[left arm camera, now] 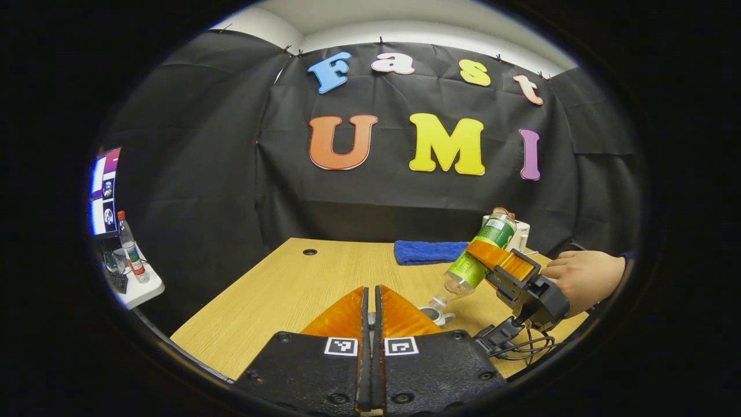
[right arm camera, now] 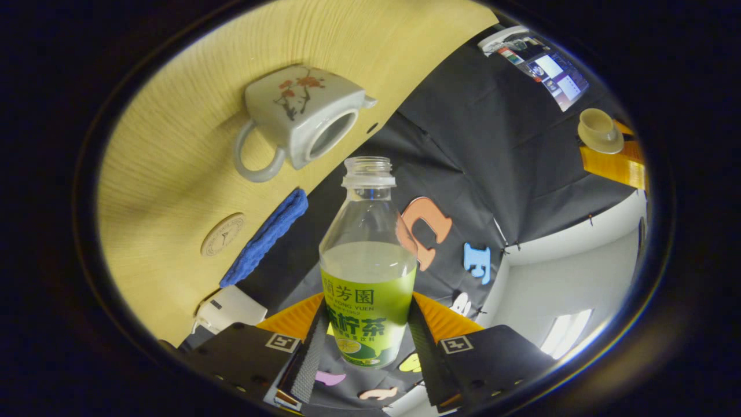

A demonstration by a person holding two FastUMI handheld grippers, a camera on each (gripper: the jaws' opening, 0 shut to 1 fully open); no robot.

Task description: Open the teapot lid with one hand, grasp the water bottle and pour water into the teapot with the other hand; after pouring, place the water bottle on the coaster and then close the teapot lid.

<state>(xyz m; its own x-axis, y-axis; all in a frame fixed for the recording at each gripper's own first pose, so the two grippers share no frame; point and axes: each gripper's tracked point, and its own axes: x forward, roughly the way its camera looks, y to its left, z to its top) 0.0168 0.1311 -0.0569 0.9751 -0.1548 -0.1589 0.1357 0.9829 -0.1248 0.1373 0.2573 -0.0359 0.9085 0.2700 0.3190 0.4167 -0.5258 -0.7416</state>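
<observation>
The wooden table carries a blue cloth at its far edge. In the right gripper view the white teapot stands open-mouthed on the table, a round coaster just beside the cloth. The right gripper, gripped by a hand, clamps the tilted, uncapped water bottle over the table, both fingers on its label. The left gripper has its fingers pressed together; its far-off fingertips carry the teapot lid.

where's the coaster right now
In the right gripper view the coaster lies bare on the table, beside the blue cloth and apart from the teapot.
</observation>
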